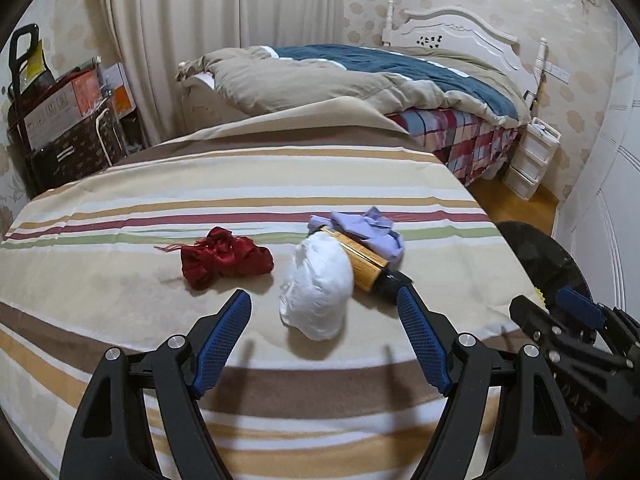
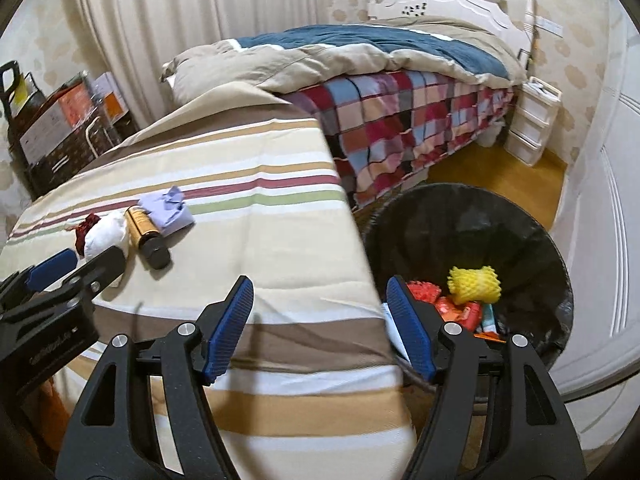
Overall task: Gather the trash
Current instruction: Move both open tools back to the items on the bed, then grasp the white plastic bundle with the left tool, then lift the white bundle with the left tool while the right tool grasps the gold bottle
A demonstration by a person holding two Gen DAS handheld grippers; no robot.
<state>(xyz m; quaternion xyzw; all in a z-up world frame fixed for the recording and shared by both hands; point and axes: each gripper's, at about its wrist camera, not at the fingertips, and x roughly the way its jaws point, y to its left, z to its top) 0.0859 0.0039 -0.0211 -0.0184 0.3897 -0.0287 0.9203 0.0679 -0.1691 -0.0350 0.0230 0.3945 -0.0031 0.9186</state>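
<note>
On the striped sheet (image 1: 168, 200), the white crumpled wad (image 1: 316, 284) lies toward the near edge, between the open, empty fingers of the left gripper (image 1: 324, 312). A red cloth scrap (image 1: 224, 258) lies left of it; the amber bottle (image 1: 366, 260) touches its right side, under lilac paper (image 1: 368, 228).

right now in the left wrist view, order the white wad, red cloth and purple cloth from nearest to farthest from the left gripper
1. White wad: nearest, lying just ahead of the open left gripper, slightly right of centre.
2. Red cloth: further off, ahead to the left.
3. Purple cloth: farthest, back right, behind the bottle.
</note>
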